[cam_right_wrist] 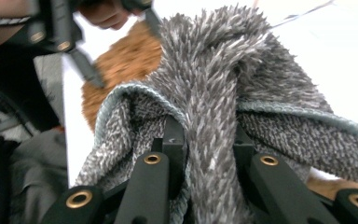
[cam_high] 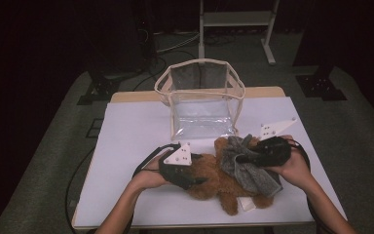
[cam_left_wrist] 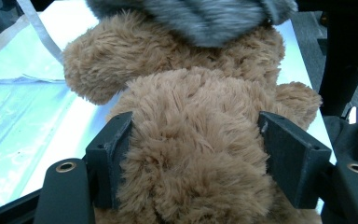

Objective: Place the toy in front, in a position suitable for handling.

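With my left gripper (cam_high: 195, 181) jaws clamped on the brown teddy bear (cam_high: 214, 178) lying across the bench (cam_high: 126, 141), my right gripper (cam_high: 246, 158) jaws pinch the grey cloth (cam_high: 248, 170) draped over it, the clear bag (cam_high: 202, 97) waiting at twelve o'clock.

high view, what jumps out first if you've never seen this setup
A brown teddy bear lies near the front edge of the white table, with a grey towel draped across it. The left gripper clamps the bear's furry body while the right gripper pinches a fold of the towel. Behind them a clear bag stands open at the table's far side.
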`<action>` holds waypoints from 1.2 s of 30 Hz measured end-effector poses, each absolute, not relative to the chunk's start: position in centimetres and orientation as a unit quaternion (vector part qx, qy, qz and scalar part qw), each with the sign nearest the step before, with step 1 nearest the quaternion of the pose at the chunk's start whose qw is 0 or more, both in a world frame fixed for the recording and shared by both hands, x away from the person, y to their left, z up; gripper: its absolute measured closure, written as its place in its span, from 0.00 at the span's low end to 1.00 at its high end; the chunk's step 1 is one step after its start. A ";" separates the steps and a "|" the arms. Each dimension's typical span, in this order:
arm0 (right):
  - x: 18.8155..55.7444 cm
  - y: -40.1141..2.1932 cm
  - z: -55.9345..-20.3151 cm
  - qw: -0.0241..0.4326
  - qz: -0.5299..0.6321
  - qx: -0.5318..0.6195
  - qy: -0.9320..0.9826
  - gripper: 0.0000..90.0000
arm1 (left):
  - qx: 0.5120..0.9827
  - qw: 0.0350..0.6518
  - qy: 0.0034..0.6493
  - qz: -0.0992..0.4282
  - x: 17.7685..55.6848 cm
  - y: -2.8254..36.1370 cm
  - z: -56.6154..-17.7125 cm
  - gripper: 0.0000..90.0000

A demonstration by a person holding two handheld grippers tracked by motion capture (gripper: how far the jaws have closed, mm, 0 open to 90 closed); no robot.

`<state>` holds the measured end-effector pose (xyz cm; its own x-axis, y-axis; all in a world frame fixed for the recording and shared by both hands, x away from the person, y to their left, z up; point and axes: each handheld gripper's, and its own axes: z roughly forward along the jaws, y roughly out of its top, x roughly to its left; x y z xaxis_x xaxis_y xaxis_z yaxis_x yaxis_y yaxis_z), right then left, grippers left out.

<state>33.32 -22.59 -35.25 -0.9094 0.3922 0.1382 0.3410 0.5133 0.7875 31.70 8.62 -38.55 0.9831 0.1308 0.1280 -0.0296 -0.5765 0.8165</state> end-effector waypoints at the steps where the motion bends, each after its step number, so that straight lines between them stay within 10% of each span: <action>1: 33.7 -22.5 -35.5 0.023 0.445 0.215 0.869 0.83 | 0.882 0.462 0.030 0.089 31.7 8.7 -38.6 0.33; 8: 32.6 -21.7 -37.6 0.007 0.441 0.212 0.872 0.83 | 0.881 0.462 0.073 0.076 32.4 9.8 -38.7 0.09; 20: 29.7 -22.6 -38.8 -0.001 0.466 0.210 0.859 0.83 | 0.890 0.450 0.069 0.015 31.7 7.9 -40.7 0.00; 26: 30.1 -22.6 -38.5 0.008 0.471 0.213 0.856 0.83 | 0.898 0.429 0.036 0.091 31.4 8.2 -39.5 0.34; 36: 33.1 -19.4 -37.1 0.026 0.464 0.197 0.863 0.83 | 0.907 0.388 0.045 0.158 32.3 10.9 -37.9 0.38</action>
